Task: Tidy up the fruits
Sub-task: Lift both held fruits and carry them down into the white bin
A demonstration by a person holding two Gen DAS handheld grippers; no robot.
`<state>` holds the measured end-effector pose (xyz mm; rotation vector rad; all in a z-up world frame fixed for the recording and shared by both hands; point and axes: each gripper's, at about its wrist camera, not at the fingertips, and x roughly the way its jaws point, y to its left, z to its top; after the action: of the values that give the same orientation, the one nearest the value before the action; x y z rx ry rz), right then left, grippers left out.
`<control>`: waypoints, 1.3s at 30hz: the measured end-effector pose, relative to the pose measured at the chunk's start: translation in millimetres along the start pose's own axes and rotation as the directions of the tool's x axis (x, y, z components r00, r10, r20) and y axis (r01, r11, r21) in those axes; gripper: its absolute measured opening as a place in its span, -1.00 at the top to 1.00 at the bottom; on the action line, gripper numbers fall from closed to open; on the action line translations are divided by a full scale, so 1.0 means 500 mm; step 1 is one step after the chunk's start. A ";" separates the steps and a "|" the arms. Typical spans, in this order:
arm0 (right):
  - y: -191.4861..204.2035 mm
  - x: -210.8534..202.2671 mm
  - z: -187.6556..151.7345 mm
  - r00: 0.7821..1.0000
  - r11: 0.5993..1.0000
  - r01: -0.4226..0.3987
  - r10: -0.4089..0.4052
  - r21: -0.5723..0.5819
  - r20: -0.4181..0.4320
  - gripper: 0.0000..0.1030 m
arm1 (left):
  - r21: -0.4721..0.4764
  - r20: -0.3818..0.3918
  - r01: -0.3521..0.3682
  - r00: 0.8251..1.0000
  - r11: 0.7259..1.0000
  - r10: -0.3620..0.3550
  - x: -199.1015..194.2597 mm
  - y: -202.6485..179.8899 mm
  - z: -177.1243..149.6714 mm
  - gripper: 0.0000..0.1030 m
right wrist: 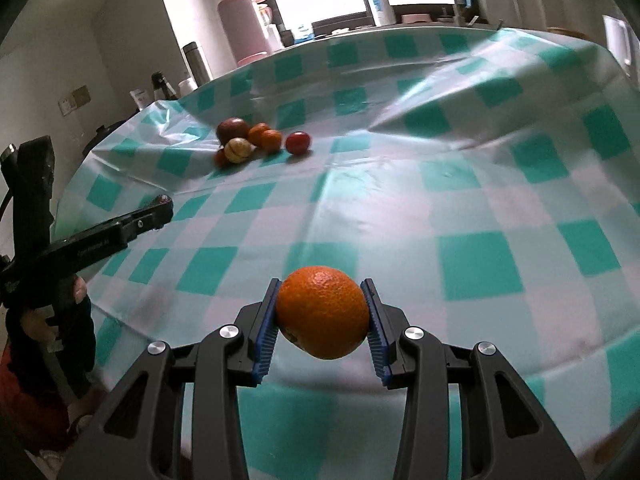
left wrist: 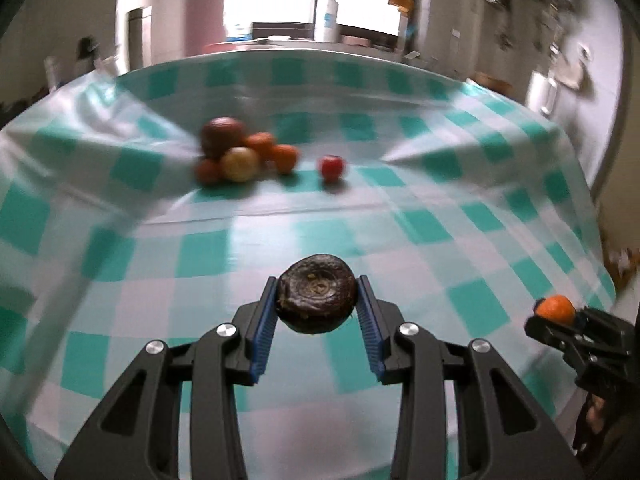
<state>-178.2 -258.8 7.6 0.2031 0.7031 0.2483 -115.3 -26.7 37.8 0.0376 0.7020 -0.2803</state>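
Ribbed blue pads (left wrist: pixel 266 328) of left tool (left wrist: pixel 317 304) clamp wrinkled dark fruit (left wrist: pixel 316 298); right tool (right wrist: pixel 323 314) clamps dimpled orange (right wrist: pixel 322 312)

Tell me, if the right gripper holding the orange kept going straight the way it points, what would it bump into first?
Probably just the checkered tablecloth. The right gripper, shut on the orange, tilts down toward bare cloth. The fruit pile sits farther off to the left, though depth is hard to judge.

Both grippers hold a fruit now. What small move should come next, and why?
Probably carry both toward the fruit pile at the far side of the tablecloth: the left gripper clamps a dark wrinkled fruit, the right gripper an orange.
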 end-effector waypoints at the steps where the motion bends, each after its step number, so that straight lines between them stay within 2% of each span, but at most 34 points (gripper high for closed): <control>1: -0.011 -0.008 -0.006 1.000 1.000 0.005 -0.005 0.010 0.005 0.23 | 0.026 -0.004 0.009 1.000 1.000 -0.008 0.001 -0.023 -0.002 0.25; 12: -0.109 -0.102 -0.066 0.996 0.996 0.019 -0.027 0.092 0.085 0.23 | 0.222 -0.047 0.091 0.995 0.971 -0.082 0.006 -0.206 -0.028 0.25; 20: -0.179 -0.164 -0.111 0.990 0.986 0.030 -0.053 0.163 0.134 0.23 | 0.357 -0.069 0.148 0.989 0.922 -0.132 0.004 -0.333 -0.046 0.25; 24: -0.219 -0.199 -0.135 0.984 0.977 0.061 -0.094 0.206 0.151 0.23 | 0.430 -0.081 0.186 0.983 0.884 -0.168 -0.002 -0.403 -0.060 0.25; 33: -0.311 -0.262 -0.199 0.966 0.936 0.155 -0.210 0.316 0.149 0.23 | 0.584 -0.124 0.275 0.960 0.764 -0.250 -0.018 -0.558 -0.117 0.25; 36: -0.343 -0.271 -0.226 0.959 0.912 0.195 -0.254 0.360 0.124 0.23 | 0.630 -0.149 0.303 0.951 0.715 -0.272 -0.022 -0.604 -0.146 0.25; 39: -0.377 -0.264 -0.252 0.950 0.876 0.260 -0.308 0.406 0.057 0.23 | 0.669 -0.170 0.320 0.944 0.670 -0.282 -0.023 -0.640 -0.173 0.25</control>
<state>-328.9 -464.2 -55.9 0.4911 0.6481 -0.1930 -264.0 -320.6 -2.0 0.6593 0.6182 -0.8648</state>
